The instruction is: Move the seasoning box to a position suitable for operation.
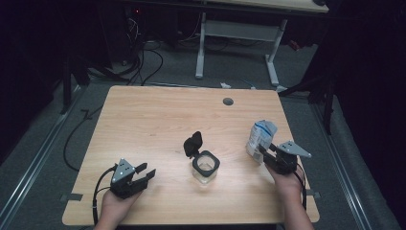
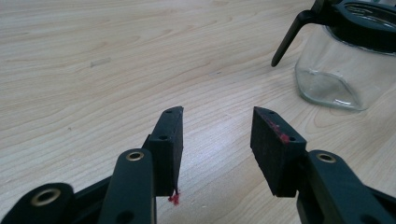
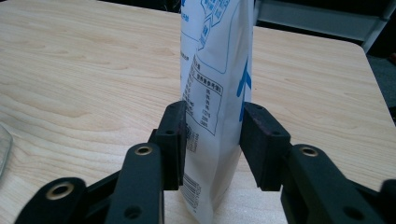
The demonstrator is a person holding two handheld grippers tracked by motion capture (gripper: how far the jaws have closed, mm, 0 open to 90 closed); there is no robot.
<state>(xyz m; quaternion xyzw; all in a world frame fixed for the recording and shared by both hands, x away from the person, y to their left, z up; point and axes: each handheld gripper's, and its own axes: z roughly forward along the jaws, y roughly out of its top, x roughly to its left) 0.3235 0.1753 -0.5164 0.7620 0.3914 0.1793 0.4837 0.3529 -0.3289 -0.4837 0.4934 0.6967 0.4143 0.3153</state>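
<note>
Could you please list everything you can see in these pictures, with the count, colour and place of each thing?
table: one, light wood, centre of the high view
glass jar: one, clear with a black rim and an open black lid, middle of the table
pouch: one, white with blue print, upright on the table's right side
desk frame: one, white, on the floor beyond the table
cables: several, black, on the floor at the back left
left gripper: one, black, open over bare table
right gripper: one, black, jaws on either side of the pouch

The wooden table (image 1: 143, 124) carries a round grommet hole (image 1: 228, 101) near its far edge. On the grey floor beyond, black cables (image 1: 143, 62) lie left of a white desk frame (image 1: 237, 33).
</note>
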